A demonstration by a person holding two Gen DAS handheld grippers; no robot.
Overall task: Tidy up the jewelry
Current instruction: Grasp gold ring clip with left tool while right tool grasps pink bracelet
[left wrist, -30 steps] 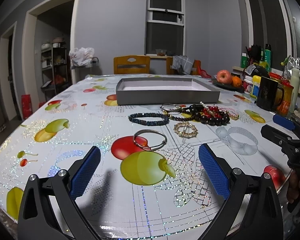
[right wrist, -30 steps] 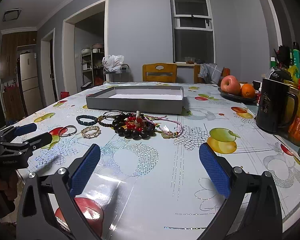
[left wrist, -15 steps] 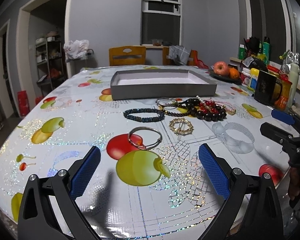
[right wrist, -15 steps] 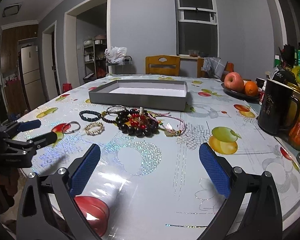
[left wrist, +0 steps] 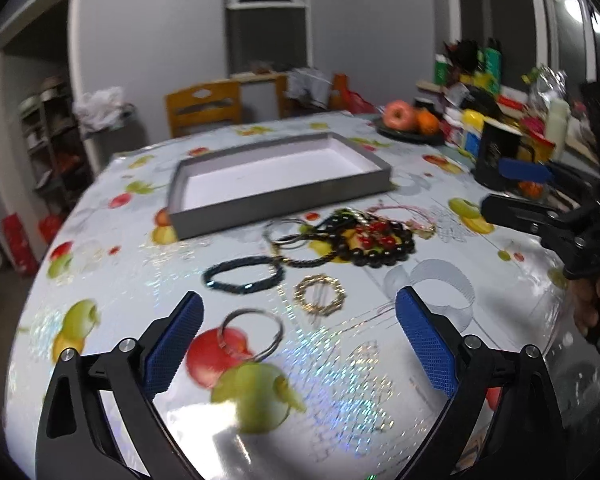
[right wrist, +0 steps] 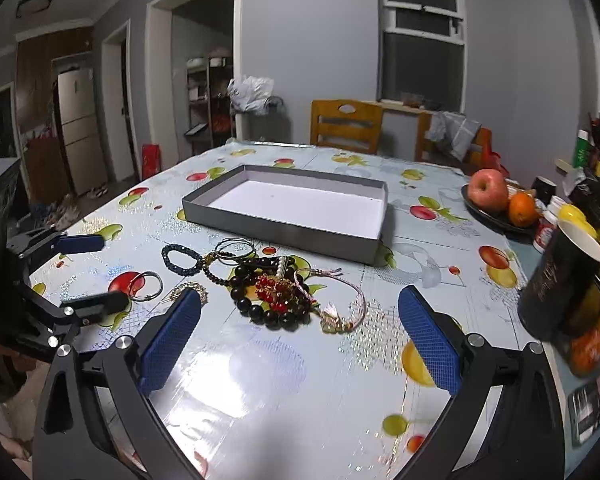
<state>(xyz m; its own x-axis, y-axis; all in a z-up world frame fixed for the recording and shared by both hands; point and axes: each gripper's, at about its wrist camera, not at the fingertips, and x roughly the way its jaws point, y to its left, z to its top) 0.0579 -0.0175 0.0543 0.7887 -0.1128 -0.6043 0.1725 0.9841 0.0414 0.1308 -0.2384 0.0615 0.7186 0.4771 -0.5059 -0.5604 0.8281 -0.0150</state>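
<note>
Both grippers, left and right, hang spread wide, holding nothing. Bracelets lie tangled before the empty tray. Probably best taking the loose ring first, pinching its rim squarely.

left wrist view looks from the table's near left edge, angled down and forward past its own left gripper. right wrist view looks from the near right edge, likewise forward past the right gripper. both share the grey tray and jewelry pile; each view catches the other gripper at its side.
</note>
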